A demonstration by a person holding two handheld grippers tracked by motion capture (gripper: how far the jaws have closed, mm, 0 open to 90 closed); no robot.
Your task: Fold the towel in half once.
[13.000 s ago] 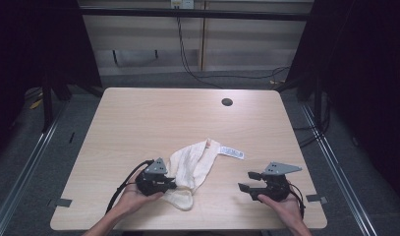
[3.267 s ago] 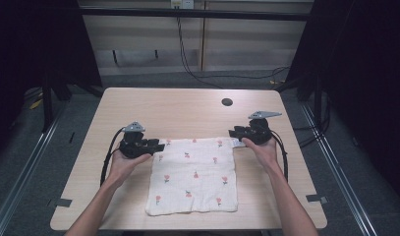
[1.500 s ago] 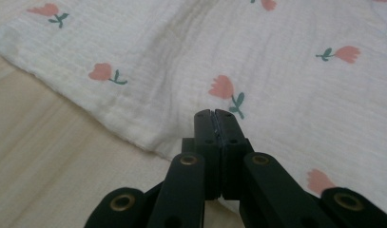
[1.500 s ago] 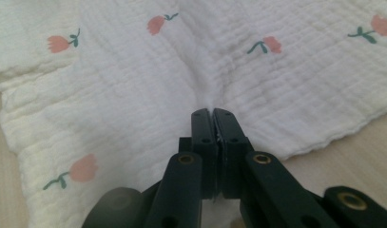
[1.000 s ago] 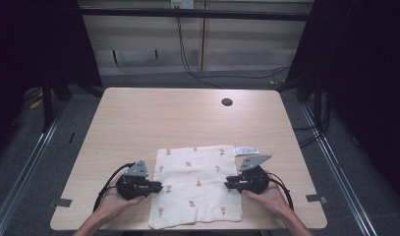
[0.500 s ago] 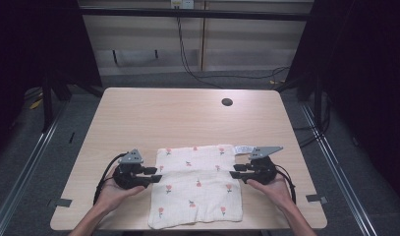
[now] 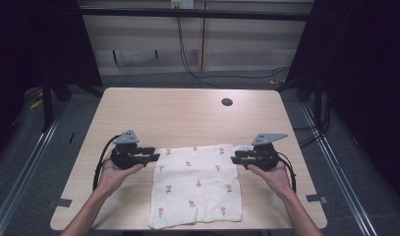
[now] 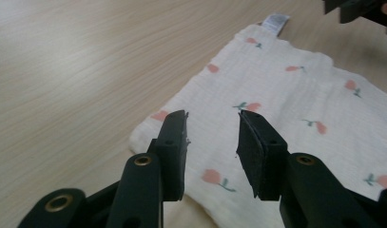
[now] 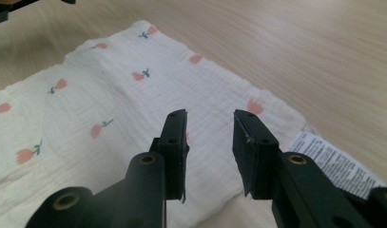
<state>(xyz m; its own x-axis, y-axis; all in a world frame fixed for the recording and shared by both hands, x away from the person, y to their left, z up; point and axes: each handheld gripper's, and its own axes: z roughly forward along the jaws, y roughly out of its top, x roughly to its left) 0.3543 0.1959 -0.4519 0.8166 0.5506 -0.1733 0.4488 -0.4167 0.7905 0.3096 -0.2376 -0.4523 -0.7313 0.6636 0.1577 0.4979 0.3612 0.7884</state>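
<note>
A light wooden table (image 7: 178, 118) with rounded corners is seen from above, a dark round hole (image 7: 227, 102) set near its far edge; it stands on a grey floor, with dark curtains at both sides and a pale panelled wall with hanging cables behind. A cream cloth (image 7: 196, 184) printed with small pink flowers is spread flat on the near half of the table, its near edge lying close to the table's front edge. The left gripper (image 7: 151, 154) is held in the person's left hand (image 7: 116, 172) at the cloth's far left corner, with the forearm coming in from the bottom edge; its jaws are parted with nothing between them, poised just above the corner in the left gripper view. The right gripper (image 7: 235, 158) is held in the right hand (image 7: 270, 173) at the far right corner, its jaws likewise apart and empty over the fabric. A white care label (image 9: 336, 164) is sewn at that corner; lines of small print are carried on it, but they cannot be read.
</note>
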